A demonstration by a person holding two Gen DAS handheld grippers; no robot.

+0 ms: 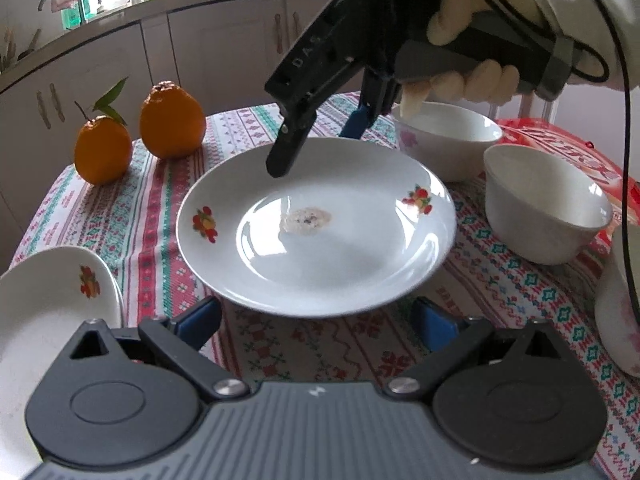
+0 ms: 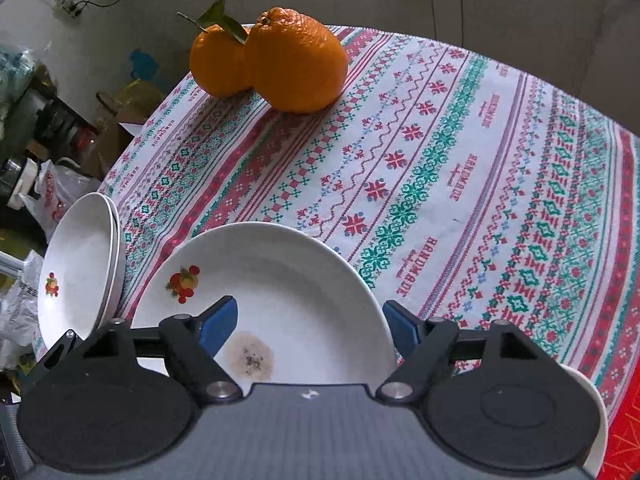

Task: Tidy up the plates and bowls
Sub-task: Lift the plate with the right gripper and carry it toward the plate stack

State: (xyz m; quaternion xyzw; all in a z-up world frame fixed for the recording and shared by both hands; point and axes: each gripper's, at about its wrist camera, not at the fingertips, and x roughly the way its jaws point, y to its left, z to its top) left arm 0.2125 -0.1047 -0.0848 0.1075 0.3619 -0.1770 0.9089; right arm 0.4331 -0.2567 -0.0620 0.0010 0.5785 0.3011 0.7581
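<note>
The plate (image 1: 316,228), white with fruit decals and a brown residue spot at its centre, lies flat on the patterned tablecloth (image 1: 160,200) at the middle of the table. The right gripper (image 1: 316,152) descends steeply over the plate's 12 o'clock rim as the left wrist view shows it, one black finger inside the dish and the blue-padded finger outside, so that the rim lies between the jaws; this straddle is the posture for pinching a thin edge. The jaws stand at a moderate width, and whether the pads already press on the rim cannot be confirmed, since the contact area is partly hidden. The left gripper (image 1: 316,322) hovers at the plate's 6 o'clock edge with its fingers spread wide and nothing between them, probably positioned to steady or receive. A stack of plates (image 2: 80,256) sits at the table edge at 9 o'clock of the plate, the likely destination. Two bowls (image 1: 544,204) stand at 2 to 3 o'clock, with a third at the picture's right edge, grouped apart from the plates. Two oranges (image 1: 172,120) rest at 10 o'clock, clear of the lift path.
</note>
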